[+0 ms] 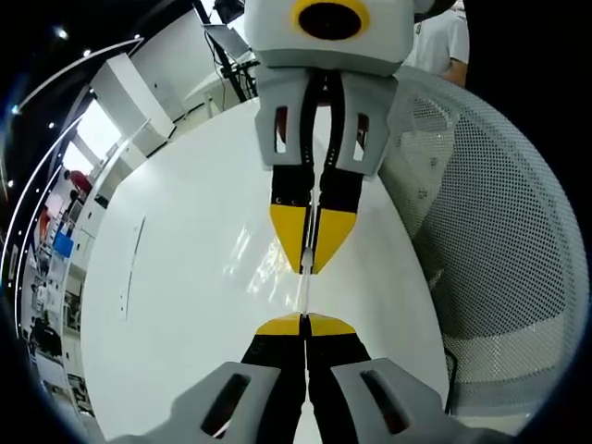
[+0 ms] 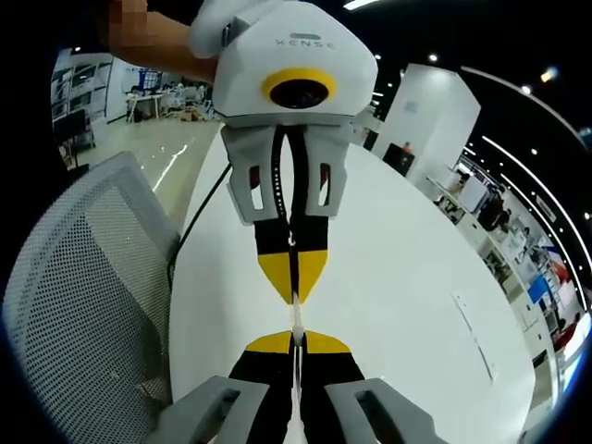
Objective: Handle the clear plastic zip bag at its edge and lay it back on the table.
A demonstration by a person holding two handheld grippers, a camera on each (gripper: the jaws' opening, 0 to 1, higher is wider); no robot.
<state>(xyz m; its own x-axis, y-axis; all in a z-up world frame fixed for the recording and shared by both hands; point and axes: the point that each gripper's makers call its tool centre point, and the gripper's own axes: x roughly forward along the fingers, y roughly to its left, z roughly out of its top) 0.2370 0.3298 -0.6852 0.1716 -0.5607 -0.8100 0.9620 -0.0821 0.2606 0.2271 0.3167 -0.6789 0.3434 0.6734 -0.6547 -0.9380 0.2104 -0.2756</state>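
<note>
The two grippers face each other nose to nose above the white round table [image 1: 185,305], with the clear plastic zip bag [image 1: 306,291] stretched edge-on between them. In the left gripper view, the left gripper [image 1: 305,319] rises from the bottom with its yellow-tipped jaws pressed together on the near end of the bag's edge, while the right gripper [image 1: 312,268] comes down from the far side, its jaws likewise pinched shut on the other end. The bag shows as a thin pale strip, its long axis running straight from one gripper's tips to the other's, held up off the tabletop. In the right gripper view the same strip [image 2: 296,319] runs between the right gripper [image 2: 297,338] near and the left gripper [image 2: 294,296] far. A grey mesh chair [image 1: 499,240] stands just beside the table's edge. Beyond the table are white pillars and office desks.
</note>
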